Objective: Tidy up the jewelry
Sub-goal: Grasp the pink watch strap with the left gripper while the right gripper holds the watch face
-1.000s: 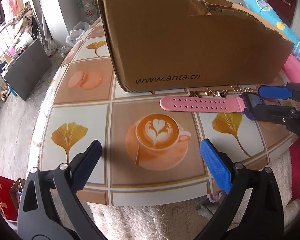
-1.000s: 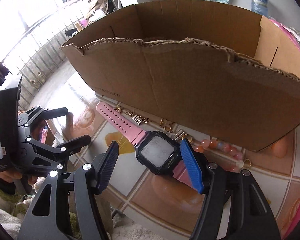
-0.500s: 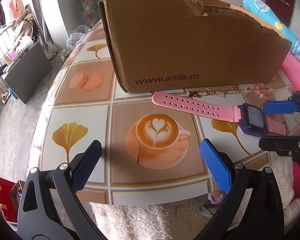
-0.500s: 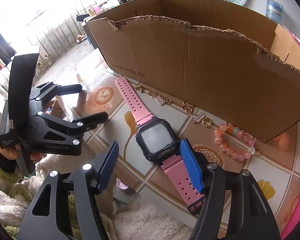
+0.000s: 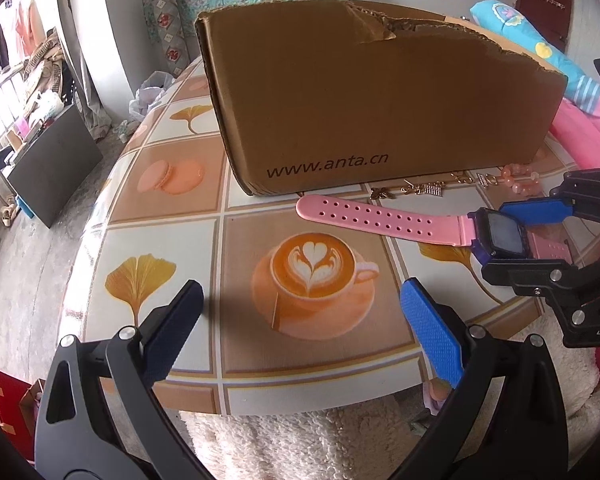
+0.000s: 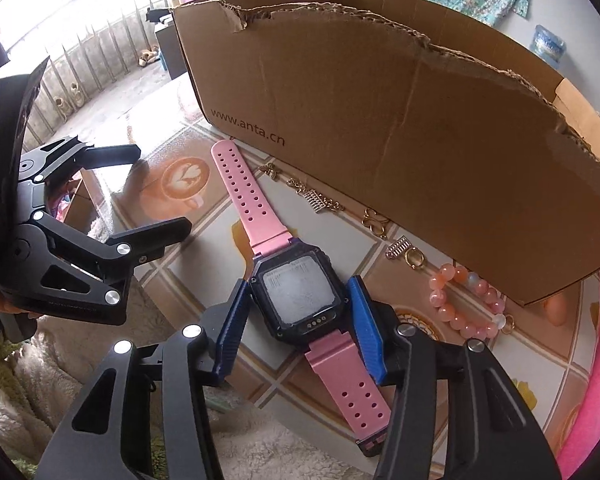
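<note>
A pink-strapped watch [image 6: 296,292] with a dark square face lies on the patterned table [image 5: 172,240], in front of an open cardboard box [image 5: 372,96]. My right gripper [image 6: 298,322] is shut on the watch's case, one blue pad on each side. It also shows in the left wrist view [image 5: 512,236] at the right edge, around the watch [image 5: 380,218]. My left gripper [image 5: 300,332] is open and empty over the table's near edge, by the printed coffee cup. Gold chains and charms [image 6: 320,200] and a pink bead bracelet [image 6: 464,304] lie along the box's foot.
The box [image 6: 400,104] is tall with a torn top rim and stands right behind the jewelry. A white fluffy cloth [image 5: 300,440] lies below the table's near edge. Pink bedding [image 5: 584,136] sits to the right of the box.
My right gripper has closed from open onto the watch case. The watch has slid and turned a little on the table. My left gripper has stayed open in place.
</note>
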